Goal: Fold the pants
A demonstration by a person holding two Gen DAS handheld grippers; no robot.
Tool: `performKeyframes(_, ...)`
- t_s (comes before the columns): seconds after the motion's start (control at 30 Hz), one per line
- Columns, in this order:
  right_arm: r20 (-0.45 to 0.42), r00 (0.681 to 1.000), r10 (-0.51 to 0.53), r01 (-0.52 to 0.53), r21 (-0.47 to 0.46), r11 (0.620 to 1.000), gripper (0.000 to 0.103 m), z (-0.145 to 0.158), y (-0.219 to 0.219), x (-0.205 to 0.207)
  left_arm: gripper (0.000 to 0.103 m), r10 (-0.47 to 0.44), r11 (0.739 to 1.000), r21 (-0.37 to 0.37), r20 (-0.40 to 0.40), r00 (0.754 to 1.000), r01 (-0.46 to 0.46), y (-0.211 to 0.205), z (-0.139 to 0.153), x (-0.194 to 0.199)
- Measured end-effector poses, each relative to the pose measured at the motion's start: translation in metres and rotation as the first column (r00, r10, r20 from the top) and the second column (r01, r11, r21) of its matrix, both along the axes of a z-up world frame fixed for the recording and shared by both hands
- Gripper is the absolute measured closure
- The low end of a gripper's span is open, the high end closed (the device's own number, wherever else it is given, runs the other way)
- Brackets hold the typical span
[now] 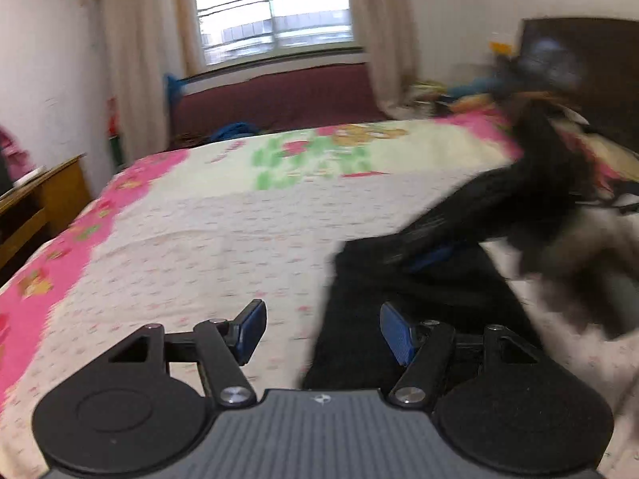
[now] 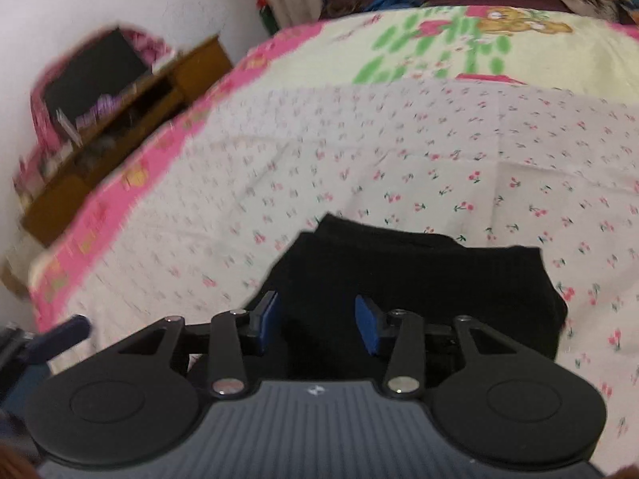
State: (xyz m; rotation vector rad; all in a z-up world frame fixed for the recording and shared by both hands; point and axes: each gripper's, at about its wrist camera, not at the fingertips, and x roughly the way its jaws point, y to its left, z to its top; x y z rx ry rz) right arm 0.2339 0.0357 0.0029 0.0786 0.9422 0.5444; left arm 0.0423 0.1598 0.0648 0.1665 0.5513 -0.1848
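Across the floral bedsheet [image 2: 399,139] we see the black pants [image 2: 419,279] lying compactly folded at six o'clock. Our left gripper [image 1: 321,333] and right gripper [image 2: 315,321] gape empty; blur permitting, we judge little remains.

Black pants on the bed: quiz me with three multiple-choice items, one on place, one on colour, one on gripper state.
1. Where do the black pants lie?
A. on the flowered bedsheet
B. on the wooden desk
C. on the floor

2. What colour are the pads of the left gripper?
A. red
B. blue
C. white

3. How do the jaws of the right gripper stand?
A. shut on the pants
B. shut on the bedsheet
C. open, nothing clamped

Answers:
1 A, since the dark cloth rests on the cherry-print sheet in both wrist views.
2 B, since both pads show blue faces.
3 C, since a clear gap separates the pads, with the pants lying beyond and below them.
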Motion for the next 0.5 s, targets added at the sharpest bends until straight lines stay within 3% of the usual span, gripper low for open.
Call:
performKeyframes(0.1,-0.025,0.999,-0.028,0.026,-0.053,0.998,0.069,-0.022,0.005,0.025,0.025,-0.053,0.998,0.042,-0.061,0.997,0.056,-0.017,-0.026,0.018)
performKeyframes(0.17,-0.026,0.999,-0.042,0.041,-0.041,0.998,0.070,-0.031,0.003,0.033,0.020,-0.034,0.994,0.097,-0.130,0.991,0.047,-0.019,-0.049,0.036)
performKeyframes(0.23,-0.029,0.999,-0.042,0.041,-0.030,0.999,0.068,-0.036,0.002,0.039,0.013,-0.017,0.998,0.048,-0.216,0.976,0.028,-0.006,-0.066,0.050)
performKeyframes(0.37,-0.047,0.995,-0.092,0.095,0.071,0.993,0.068,-0.024,-0.025,0.029,0.010,0.001,0.995,-0.099,-0.273,0.962,-0.029,0.019,-0.060,0.049)
performKeyframes(0.43,-0.035,0.991,-0.127,0.131,0.137,0.982,0.060,-0.009,-0.048,0.009,0.010,0.011,0.996,-0.085,-0.250,0.968,-0.033,0.020,-0.050,0.039)
performKeyframes(0.5,0.007,0.990,-0.141,0.137,0.181,0.974,0.060,0.005,-0.069,-0.017,0.010,0.022,0.999,-0.038,-0.206,0.978,-0.030,0.012,-0.037,0.028)
